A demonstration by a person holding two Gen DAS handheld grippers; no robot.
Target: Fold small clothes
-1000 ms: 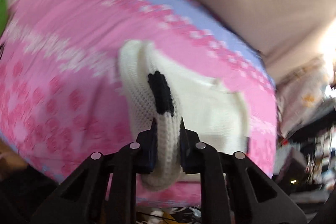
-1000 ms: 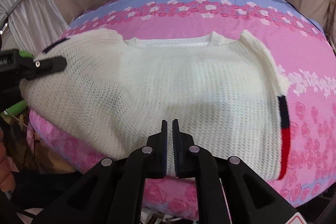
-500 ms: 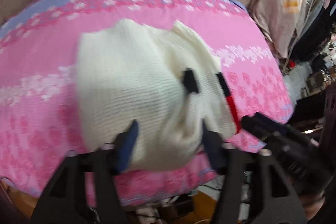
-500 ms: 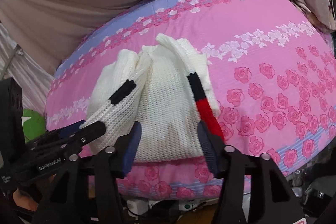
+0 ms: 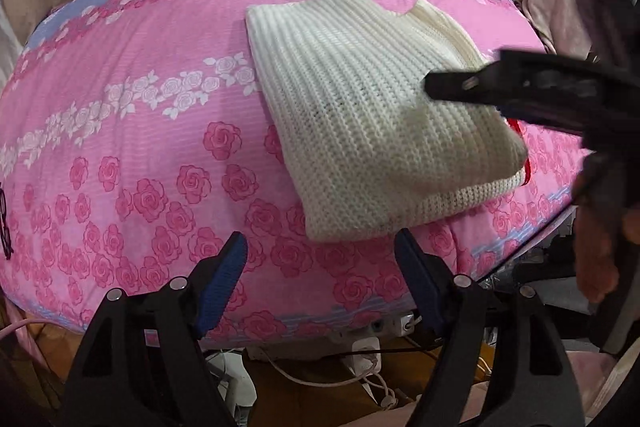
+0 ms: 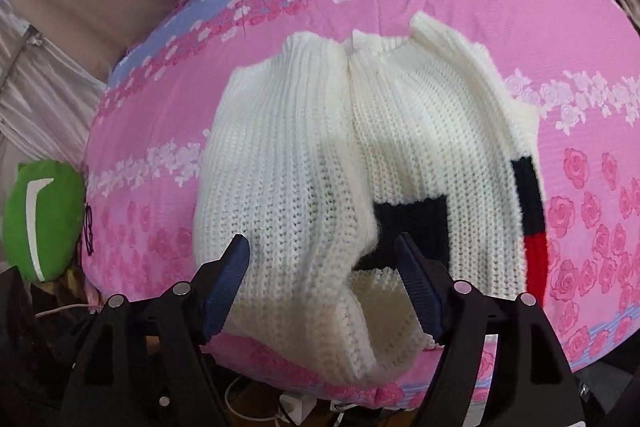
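Pink rose-print bedding [image 5: 132,115] carries the white knit sweater [image 5: 372,115], which a second ago lay spread flat and now lies doubled over with both sleeves turned in near the front edge. The left hand-held gripper [image 5: 320,267], which was clamped on a sleeve cuff then, has let go and hangs wide open and empty just short of the sweater. The right hand-held gripper [image 6: 322,273] has likewise opened wide above the loose hem without gripping it, so the side folds look done and a final fold likely remains.
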